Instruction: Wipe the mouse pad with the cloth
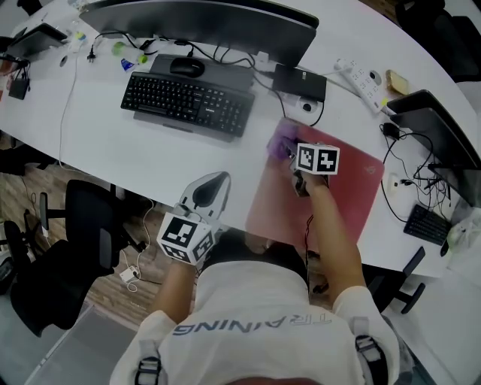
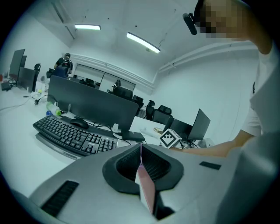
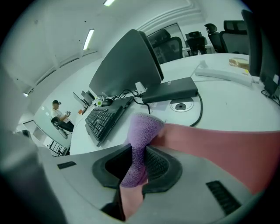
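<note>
right gripper [image 1: 291, 161]: forearm stretched forward; jaws clenched on purple cloth [image 1: 281, 140], at mouse pad's [image 1: 338, 199] far left corner | left gripper [image 1: 215, 182]: jaws pressed together, empty; drawn back, left of mouse pad

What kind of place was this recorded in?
Most likely an open-plan office: a long white desk with a monitor and black keyboard, with more office chairs and screens behind. The right gripper holds a purple cloth at the mouse pad.
</note>
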`<state>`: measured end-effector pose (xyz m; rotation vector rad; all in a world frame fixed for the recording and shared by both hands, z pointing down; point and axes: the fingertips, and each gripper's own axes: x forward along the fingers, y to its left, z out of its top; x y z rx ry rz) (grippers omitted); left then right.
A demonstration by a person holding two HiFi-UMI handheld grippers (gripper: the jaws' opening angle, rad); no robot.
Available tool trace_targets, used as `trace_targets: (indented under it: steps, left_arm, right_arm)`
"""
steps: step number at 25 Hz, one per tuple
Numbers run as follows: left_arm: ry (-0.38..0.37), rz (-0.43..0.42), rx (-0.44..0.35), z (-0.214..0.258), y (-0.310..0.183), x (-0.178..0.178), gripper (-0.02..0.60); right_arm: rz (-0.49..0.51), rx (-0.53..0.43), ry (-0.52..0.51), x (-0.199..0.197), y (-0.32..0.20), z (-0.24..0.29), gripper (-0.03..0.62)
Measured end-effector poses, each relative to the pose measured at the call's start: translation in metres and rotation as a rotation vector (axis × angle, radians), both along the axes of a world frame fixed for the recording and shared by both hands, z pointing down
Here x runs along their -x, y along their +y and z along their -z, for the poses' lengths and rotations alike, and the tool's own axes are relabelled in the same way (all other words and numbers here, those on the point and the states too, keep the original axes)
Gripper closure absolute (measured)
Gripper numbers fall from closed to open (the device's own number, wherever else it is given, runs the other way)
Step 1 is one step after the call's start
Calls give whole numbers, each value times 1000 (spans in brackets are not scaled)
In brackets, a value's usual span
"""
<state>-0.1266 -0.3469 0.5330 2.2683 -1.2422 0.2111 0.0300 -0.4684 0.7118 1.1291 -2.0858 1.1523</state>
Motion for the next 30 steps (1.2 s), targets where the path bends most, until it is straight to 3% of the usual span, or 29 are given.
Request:
trace_targets:
  steps: [13,30]
  left_arm:
    - [-33,13,-24,18,18,-77,545]
    - [-48,-65,-40,23,37,-204,545]
  right_arm:
    - [-14,24,-20,-89,19,-1,499]
    - [-128,52,9,-268,59,-1,499]
